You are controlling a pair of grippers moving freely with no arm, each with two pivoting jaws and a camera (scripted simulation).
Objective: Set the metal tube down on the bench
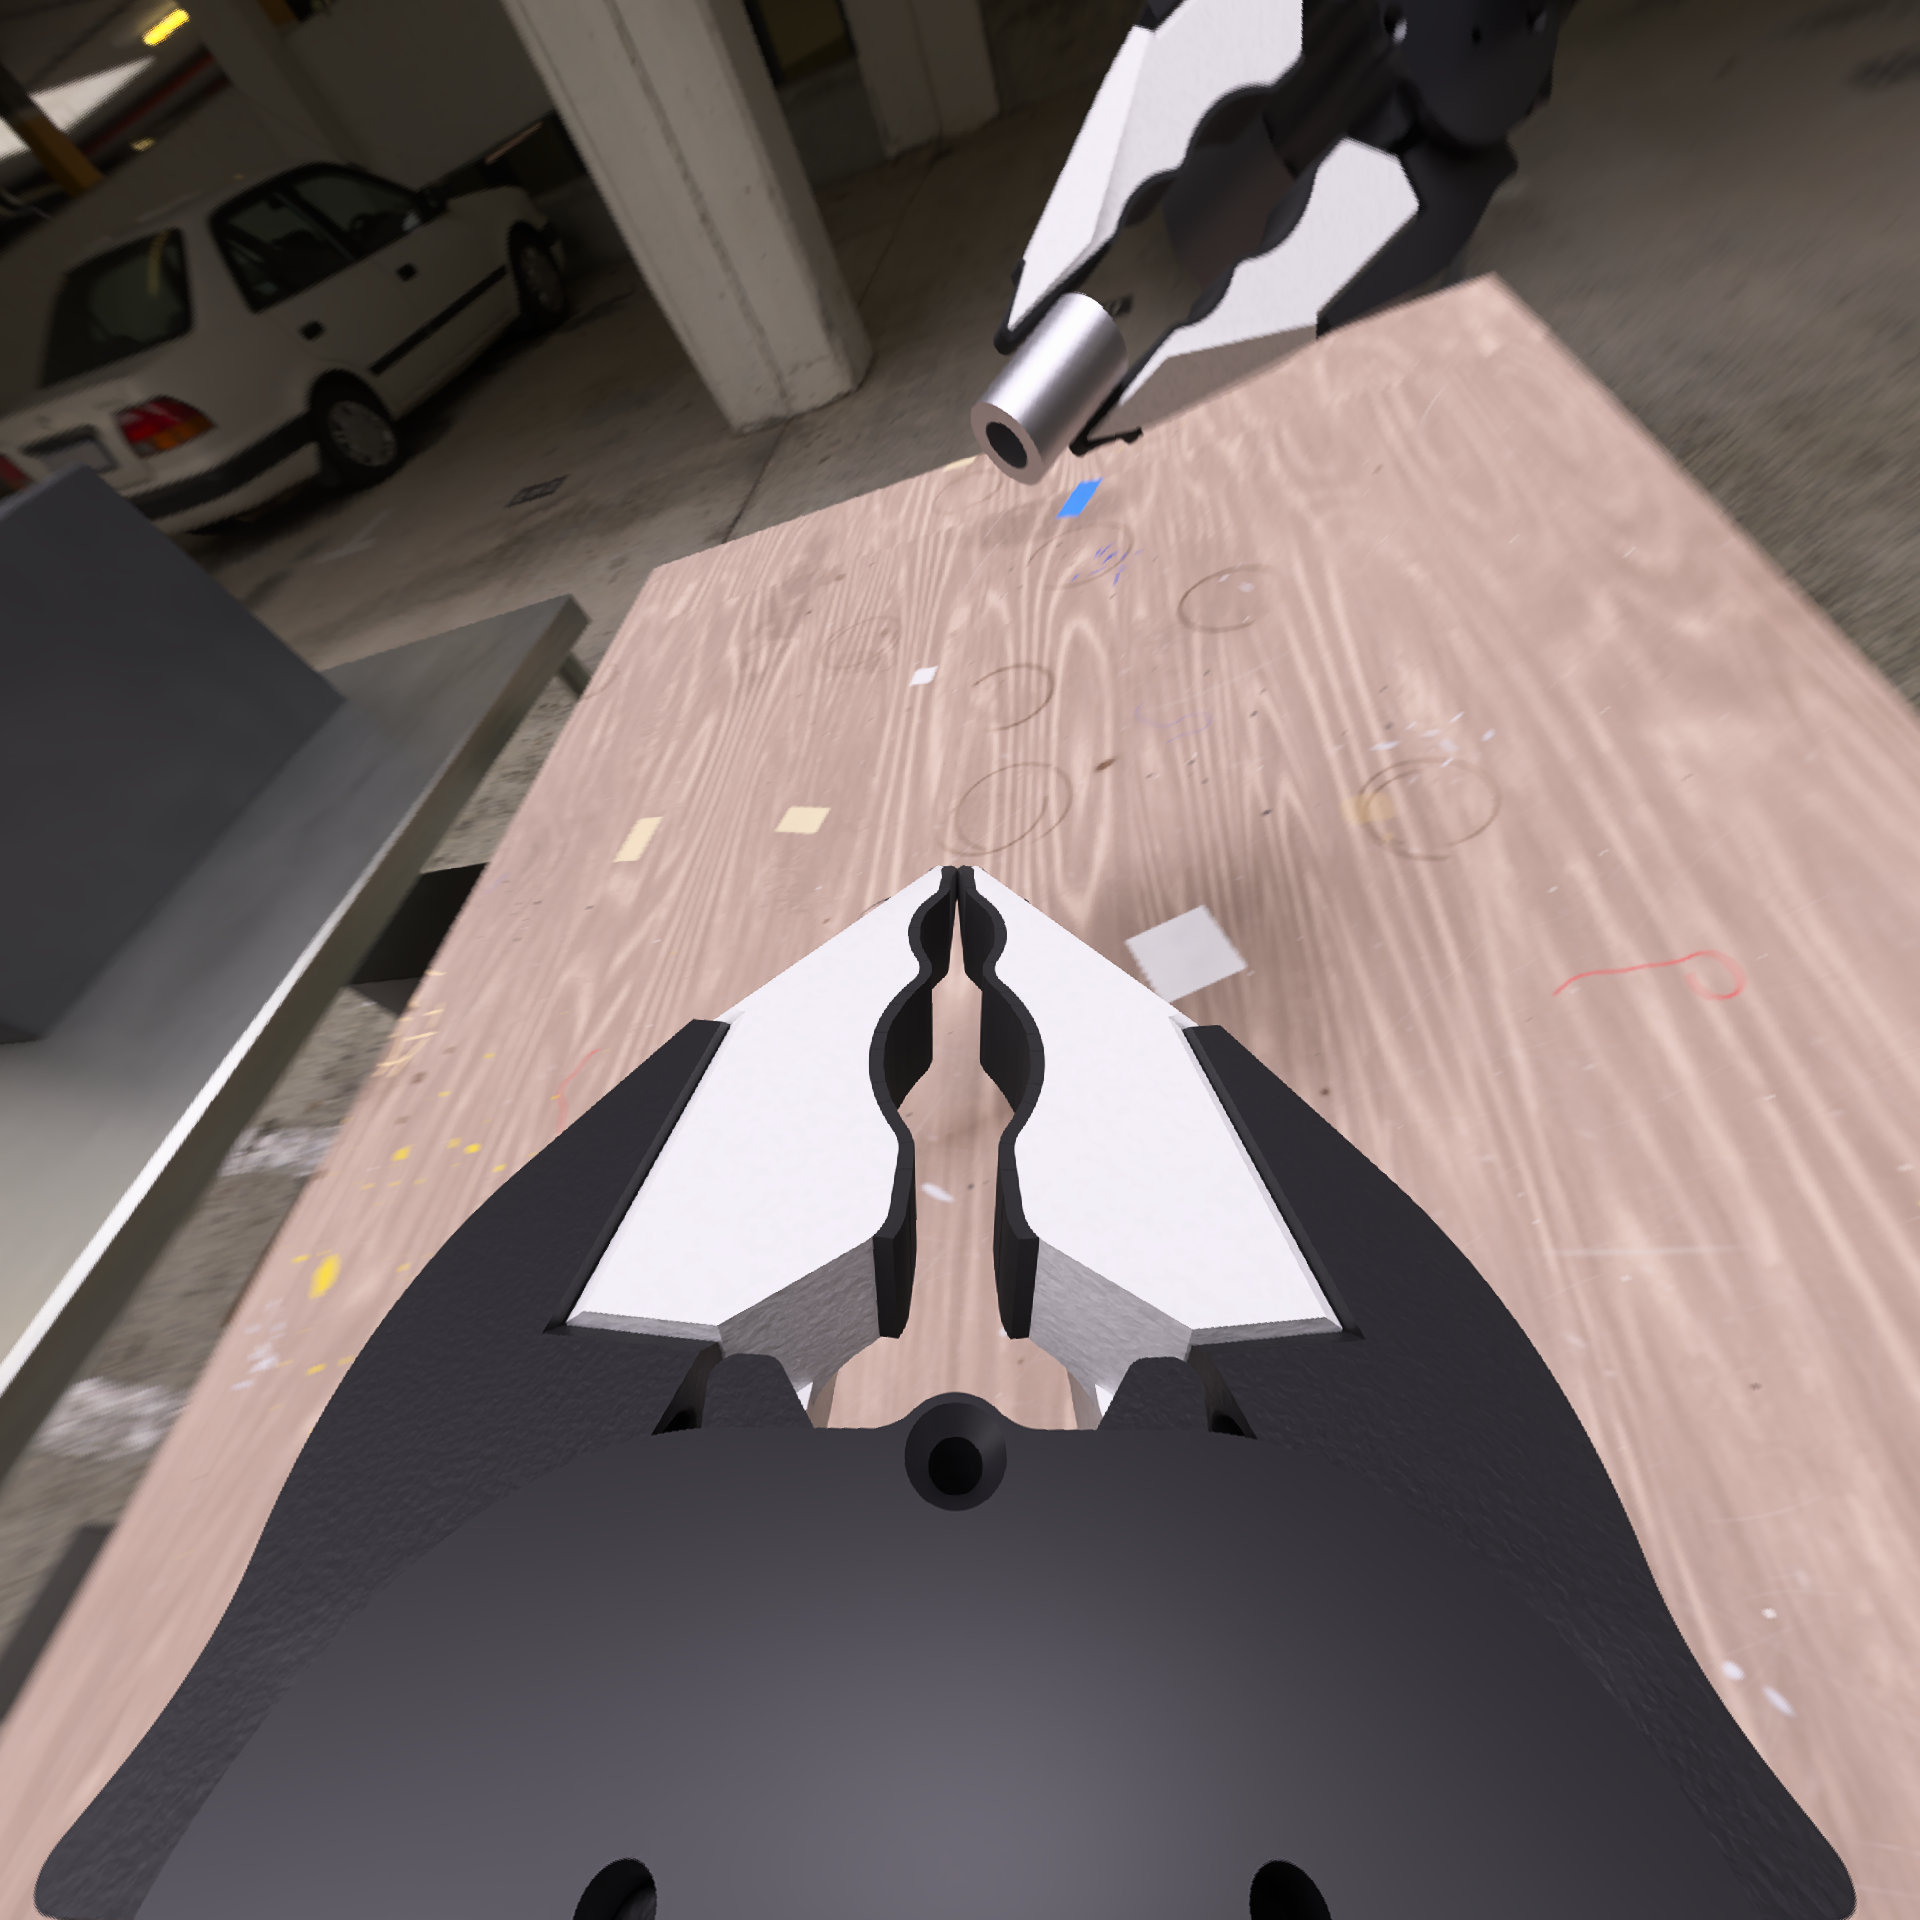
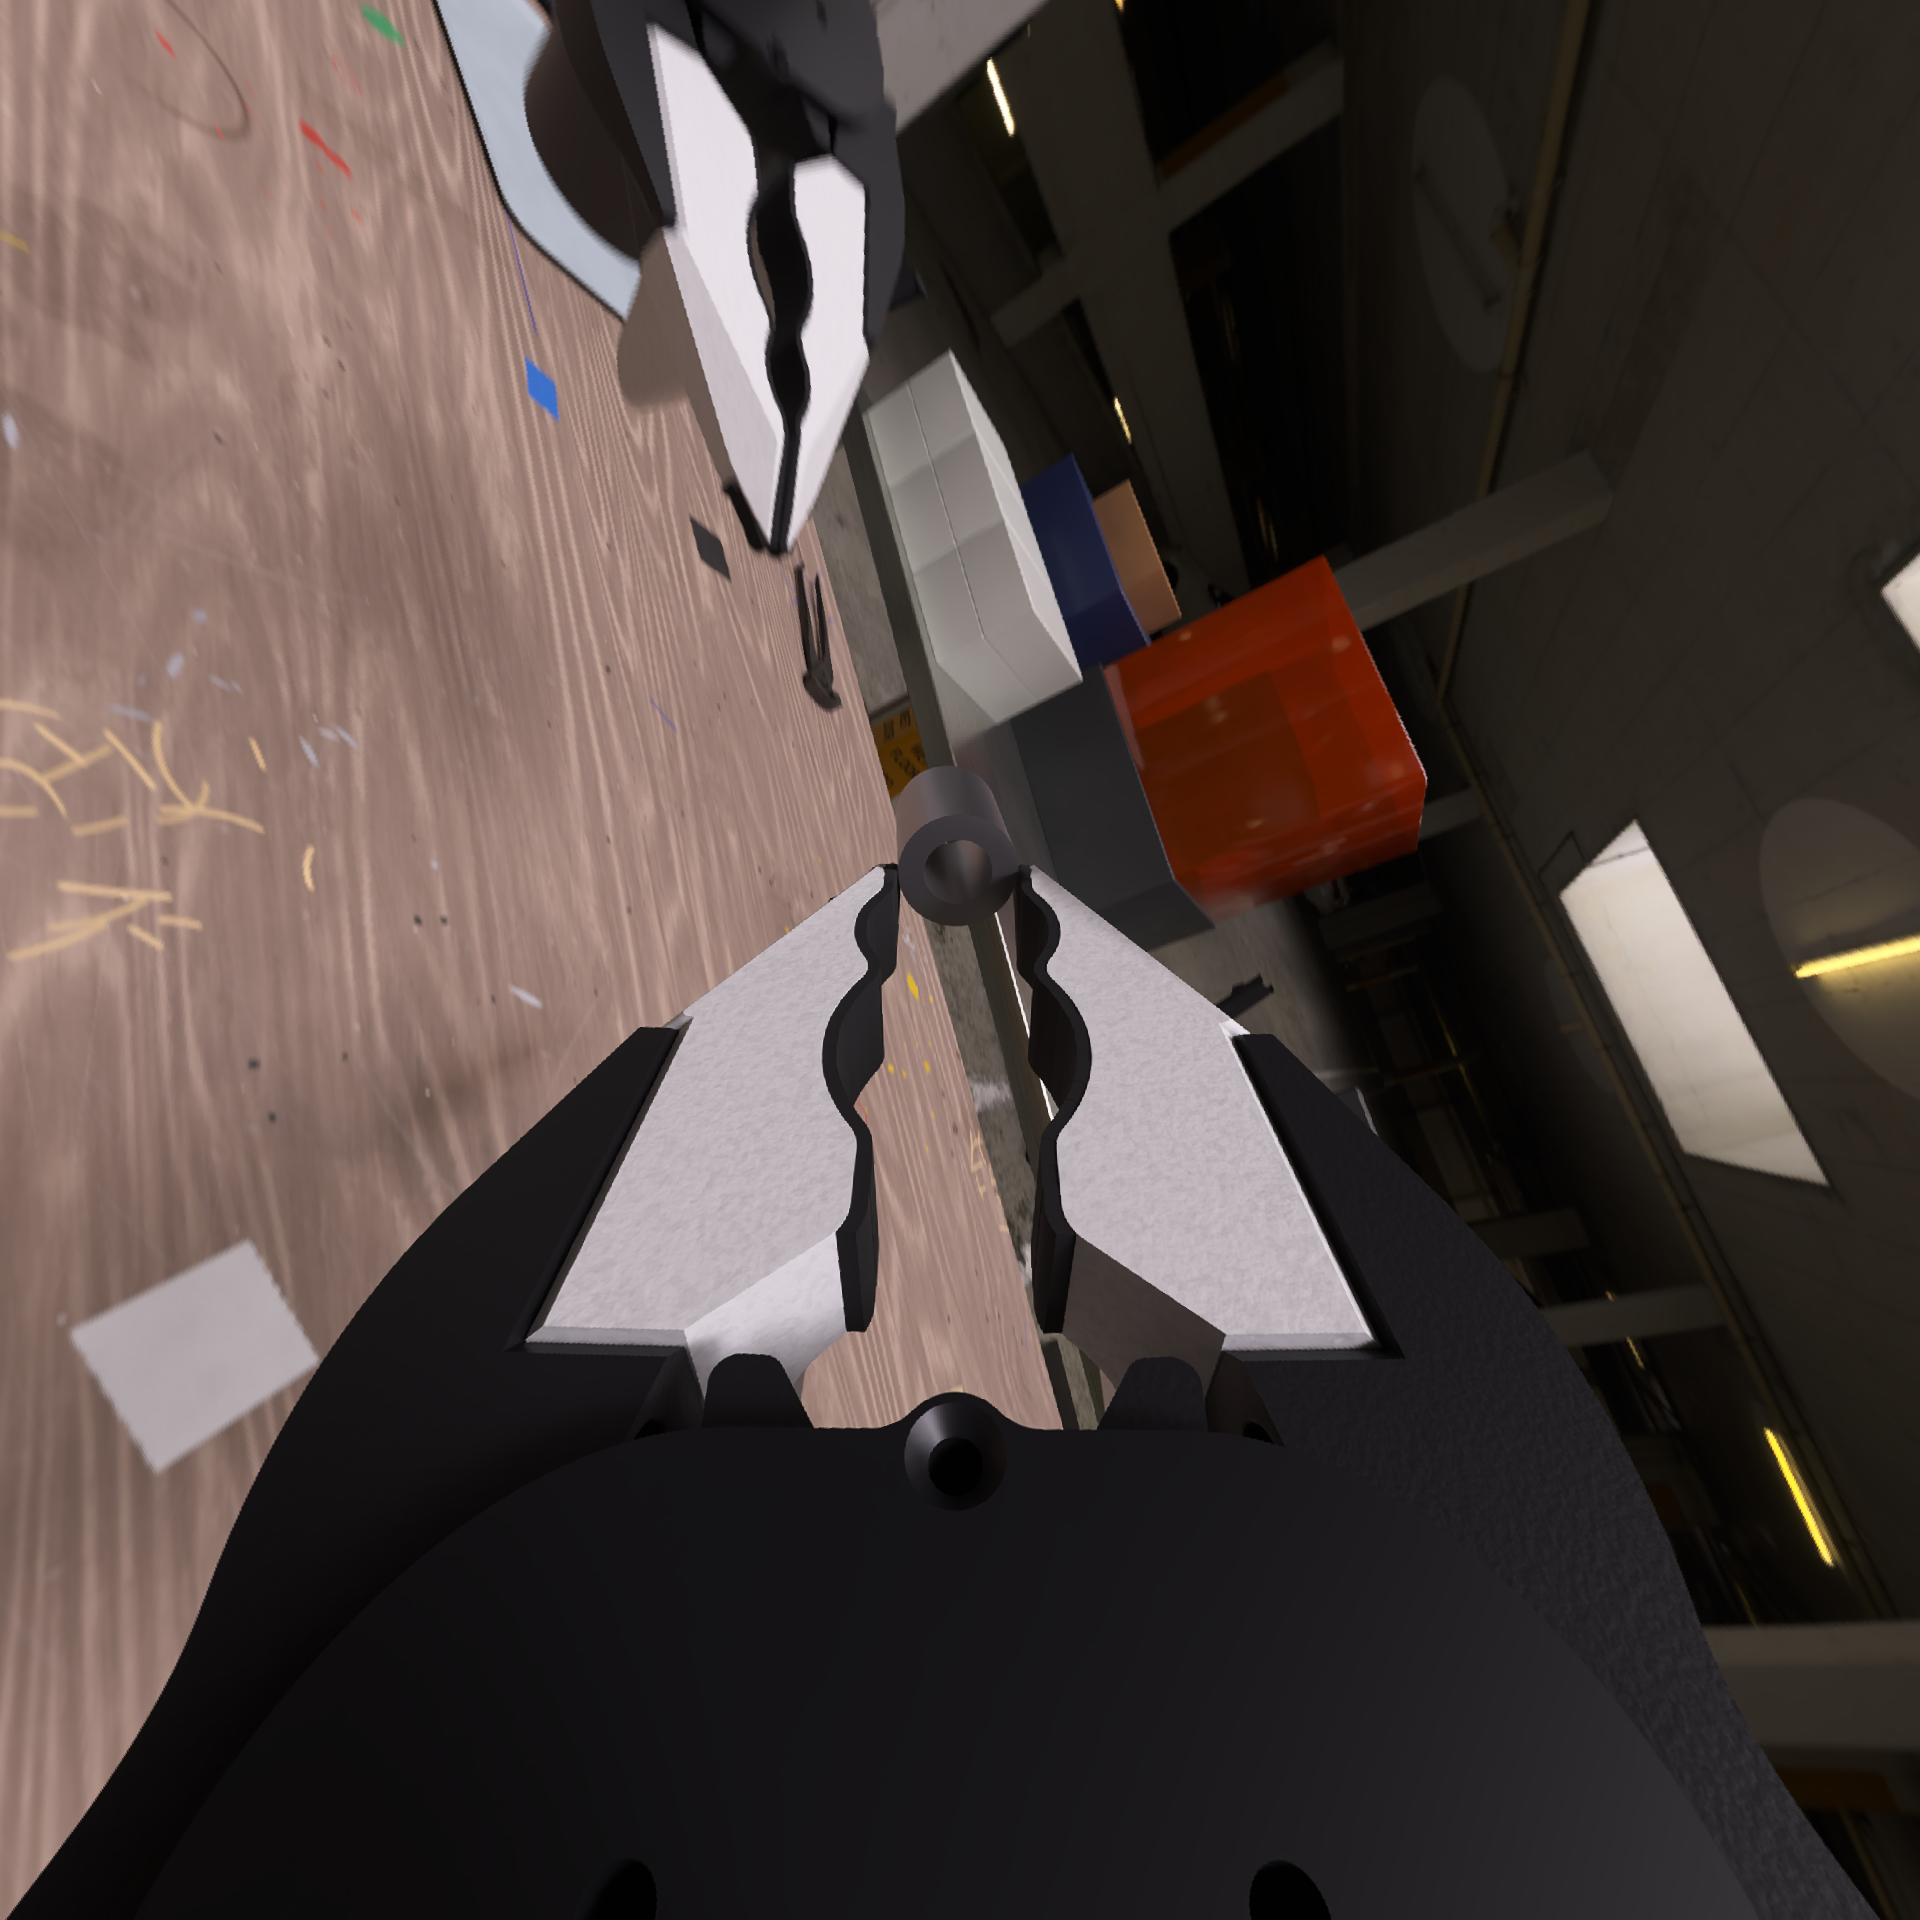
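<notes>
The metal tube (image 2: 954, 871) is a short grey cylinder with a dark bore. My right gripper (image 2: 956, 875) is shut on the tube at its fingertips and holds it in the air near the edge of the wooden bench (image 2: 312, 623). In the left wrist view the tube (image 1: 1049, 387) hangs above the bench's far end (image 1: 1351, 675), held by the right gripper (image 1: 1086, 390). My left gripper (image 1: 957, 875) is shut and empty, low over the middle of the bench. It also shows in the right wrist view (image 2: 781, 540), beyond the tube.
Paper scraps (image 1: 1184, 951), a blue chip (image 1: 1078, 497) and paint marks lie on the bench. A grey side table (image 1: 260, 831) stands to the left, with a white car (image 1: 281, 312) and pillar (image 1: 707, 208) behind. A red box (image 2: 1262, 738) and white boxes (image 2: 977, 551) sit off the bench edge.
</notes>
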